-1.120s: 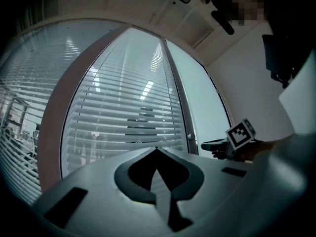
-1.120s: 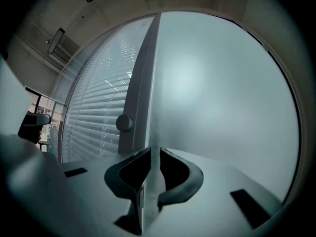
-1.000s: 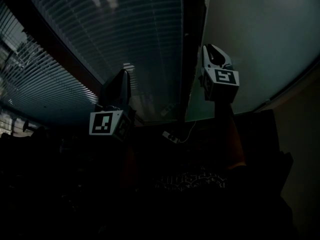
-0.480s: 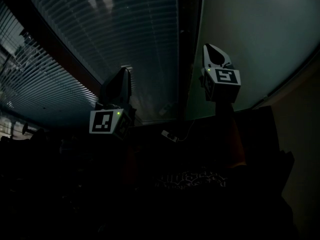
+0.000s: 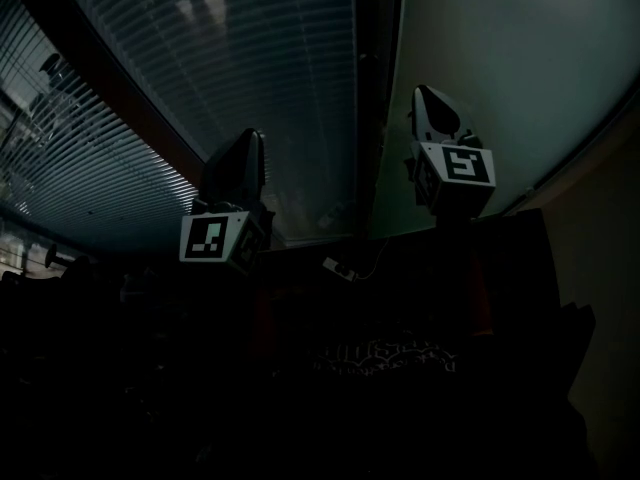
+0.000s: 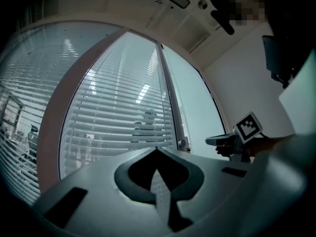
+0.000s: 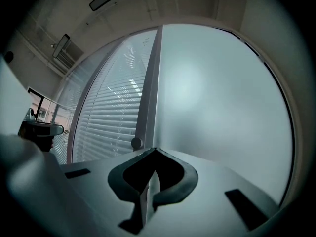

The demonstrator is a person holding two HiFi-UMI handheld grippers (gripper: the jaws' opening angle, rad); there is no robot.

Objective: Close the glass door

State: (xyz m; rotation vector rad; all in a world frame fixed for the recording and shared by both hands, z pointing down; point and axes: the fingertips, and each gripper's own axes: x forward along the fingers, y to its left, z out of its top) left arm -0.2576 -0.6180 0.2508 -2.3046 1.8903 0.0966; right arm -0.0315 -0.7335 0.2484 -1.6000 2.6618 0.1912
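Nearest to me, my left gripper (image 6: pixel 157 151) has its jaws pressed together, tip against tip, with nothing between them. My right gripper (image 7: pixel 155 151) is the same: jaws closed flat on each other and empty. In the head view both are raised side by side but well apart. The left one sits lower, at about 8 o'clock from the right. The left marker cube (image 5: pixel 212 238) and the right marker cube (image 5: pixel 462 165) each face the camera.

In the right gripper view, a round knob (image 7: pixel 136 143) shows just past the jaw tips at 11 o'clock. I cannot tell whether the tips touch it. The knob sits at the foot of a pale upright door post (image 7: pixel 150 83) that runs toward 12 o'clock.

The frosted glass door (image 7: pixel 217 107) fills everything from 1 to 4 o'clock of that post, and its left edge lies along the post. I cannot tell whether it is fully home.

On the other side, from 9 to 11 o'clock, slatted blinds (image 7: pixel 113 112) hang behind clear glass.

Low in the dark head view, between my two grippers, a white cable (image 5: pixel 342 271) lies near the bottom of the glass. The rest of the lower half is too dark to make out.
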